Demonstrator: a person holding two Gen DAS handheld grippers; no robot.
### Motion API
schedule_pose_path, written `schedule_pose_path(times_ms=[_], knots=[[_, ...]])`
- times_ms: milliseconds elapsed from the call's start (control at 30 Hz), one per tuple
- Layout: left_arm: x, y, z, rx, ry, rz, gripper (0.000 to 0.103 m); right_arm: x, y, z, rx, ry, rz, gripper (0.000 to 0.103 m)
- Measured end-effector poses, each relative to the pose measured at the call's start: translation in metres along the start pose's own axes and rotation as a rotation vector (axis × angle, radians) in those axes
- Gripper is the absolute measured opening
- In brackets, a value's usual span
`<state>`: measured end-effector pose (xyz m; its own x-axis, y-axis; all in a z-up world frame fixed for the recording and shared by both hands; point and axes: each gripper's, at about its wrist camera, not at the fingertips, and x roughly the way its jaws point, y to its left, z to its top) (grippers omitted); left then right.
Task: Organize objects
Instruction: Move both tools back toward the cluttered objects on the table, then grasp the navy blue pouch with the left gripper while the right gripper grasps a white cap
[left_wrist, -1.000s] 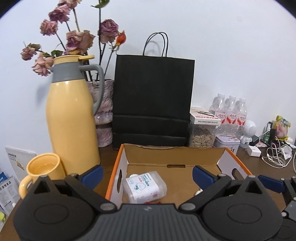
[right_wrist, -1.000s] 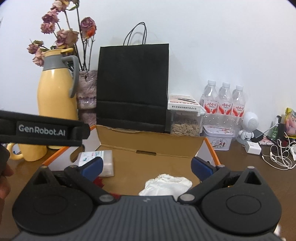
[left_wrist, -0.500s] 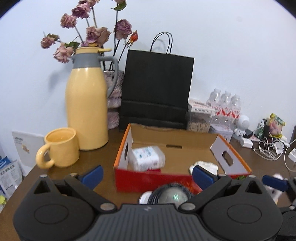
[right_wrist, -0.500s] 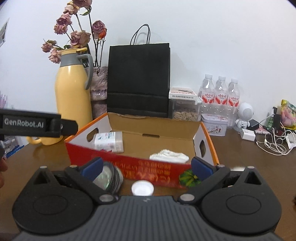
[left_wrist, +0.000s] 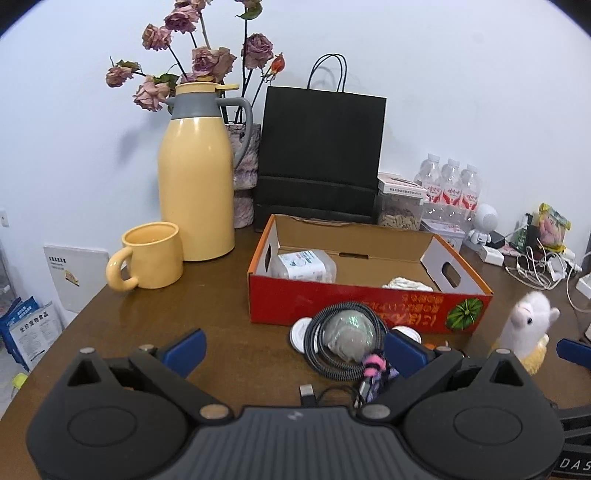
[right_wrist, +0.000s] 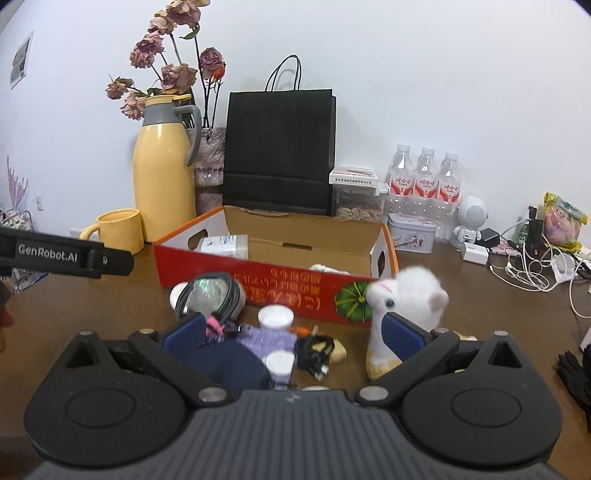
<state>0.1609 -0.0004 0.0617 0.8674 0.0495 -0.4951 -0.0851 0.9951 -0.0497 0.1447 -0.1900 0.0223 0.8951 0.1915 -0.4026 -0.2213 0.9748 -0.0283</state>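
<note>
Biggest risk from where I'm standing: the loose pile in front of the red cardboard box (left_wrist: 369, 301) is tangled. A braided cable coil (left_wrist: 334, 341) wraps round a shiny ball (left_wrist: 349, 332), w/ a pink-and-black tie (left_wrist: 373, 363) and a USB plug (left_wrist: 306, 391) trailing off it. Grab one bit and the rest prob drags along, sweeping the white caps (right_wrist: 276, 317) off the wooden table (left_wrist: 221, 317) or snagging on the box's front wall. The white alpaca plush (right_wrist: 406, 295) stands upright just beside the box's corner and looks top-heavy; a sideways nudge from a finger could tip it. Yellow mug (left_wrist: 149, 256) and yellow thermos jug (left_wrist: 197, 177) sit well clear to the left, so little danger there.

Left gripper (left_wrist: 293, 347): jaws spread wide, nothing betw them, hanging above the table near the cable coil, touching nothing I can see.

Right gripper (right_wrist: 293, 334): also wide open and empty. Its right finger sits in front of the plush's body; can't tell if it's touching. Betw the fingers lie a purple knit piece (right_wrist: 266, 341), something dark blue, and a black cord bundle (right_wrist: 314, 350).

Box already has a wipes pack (left_wrist: 306, 264) and a white crumpled cloth (left_wrist: 406, 284) inside; the rest is still outside, right in front of it.
</note>
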Motion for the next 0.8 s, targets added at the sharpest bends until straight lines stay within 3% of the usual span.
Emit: schedule_pose_path(times_ms=[400,800], knots=[[-0.016,-0.022,-0.030,0.070,0.054,0.027,0.103,-0.037,-0.031,-0.029,0.018,0.017,-0.024,0.103],[0.008,-0.053,-0.053,0.151,0.151,-0.008,0.103,-0.038,-0.071,-0.052,0.047,0.061,-0.062,0.103]])
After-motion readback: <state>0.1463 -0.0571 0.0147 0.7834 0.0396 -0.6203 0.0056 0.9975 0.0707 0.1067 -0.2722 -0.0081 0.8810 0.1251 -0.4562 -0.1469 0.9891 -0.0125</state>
